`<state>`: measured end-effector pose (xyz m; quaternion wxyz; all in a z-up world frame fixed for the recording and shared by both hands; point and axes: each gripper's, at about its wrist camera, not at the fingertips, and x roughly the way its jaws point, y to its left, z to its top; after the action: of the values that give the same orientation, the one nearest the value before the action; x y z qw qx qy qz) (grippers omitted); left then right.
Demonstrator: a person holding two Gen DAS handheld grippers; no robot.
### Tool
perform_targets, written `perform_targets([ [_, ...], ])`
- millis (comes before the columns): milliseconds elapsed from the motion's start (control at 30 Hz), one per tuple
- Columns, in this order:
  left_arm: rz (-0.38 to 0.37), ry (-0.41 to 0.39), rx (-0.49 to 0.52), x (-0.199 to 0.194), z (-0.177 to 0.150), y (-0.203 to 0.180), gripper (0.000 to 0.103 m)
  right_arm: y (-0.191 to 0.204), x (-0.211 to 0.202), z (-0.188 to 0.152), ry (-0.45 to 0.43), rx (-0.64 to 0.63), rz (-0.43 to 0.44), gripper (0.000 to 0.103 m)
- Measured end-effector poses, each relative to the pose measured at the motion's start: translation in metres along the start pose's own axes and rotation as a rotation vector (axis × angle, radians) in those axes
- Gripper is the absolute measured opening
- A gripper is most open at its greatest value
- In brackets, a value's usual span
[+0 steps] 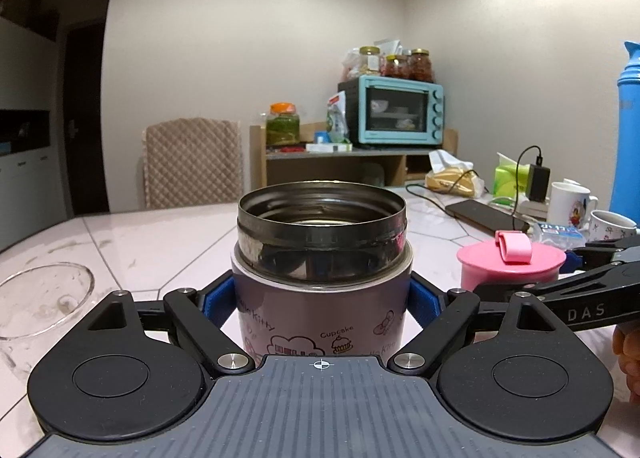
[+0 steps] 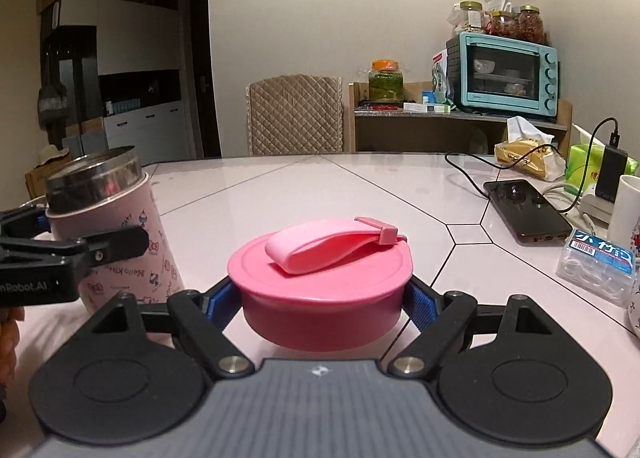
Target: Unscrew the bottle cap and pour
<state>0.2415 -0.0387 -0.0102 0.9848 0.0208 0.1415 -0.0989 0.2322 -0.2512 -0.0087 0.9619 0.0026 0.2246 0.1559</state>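
I see the pink bottle standing uncapped on the table, its steel mouth open; contents I cannot tell. My left gripper clamps its body on both sides. Right of the bottle, my right gripper pinches the pink cap. A glass sits left of the bottle.
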Motion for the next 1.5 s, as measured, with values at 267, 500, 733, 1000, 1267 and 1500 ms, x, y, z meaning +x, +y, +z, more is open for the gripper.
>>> perform_targets([
  [267, 0.002, 0.004, 0.003, 0.000, -0.001, -0.002, 0.090, 0.001, 0.003, -0.002, 0.009, -0.005, 0.000, 0.085],
  [500, 0.001, 0.007, 0.004, 0.000, -0.002, -0.001, 0.090, 0.001, 0.008, -0.002, 0.030, -0.012, -0.003, 0.085],
  [733, 0.002, 0.008, 0.007, -0.001, -0.001, -0.002, 0.090, 0.000, 0.016, -0.001, 0.060, -0.022, 0.002, 0.085],
  [1000, -0.002, 0.010, 0.010, 0.000, -0.003, -0.005, 0.091, -0.001, 0.020, -0.002, 0.088, -0.029, -0.001, 0.085],
  [1267, -0.010, 0.015, 0.016, 0.000, -0.003, -0.007, 0.092, -0.001, 0.022, -0.002, 0.109, -0.037, -0.007, 0.085],
  [1500, -0.013, 0.017, 0.020, 0.000, -0.004, -0.007, 0.093, -0.001, 0.023, -0.003, 0.120, -0.043, -0.008, 0.085],
])
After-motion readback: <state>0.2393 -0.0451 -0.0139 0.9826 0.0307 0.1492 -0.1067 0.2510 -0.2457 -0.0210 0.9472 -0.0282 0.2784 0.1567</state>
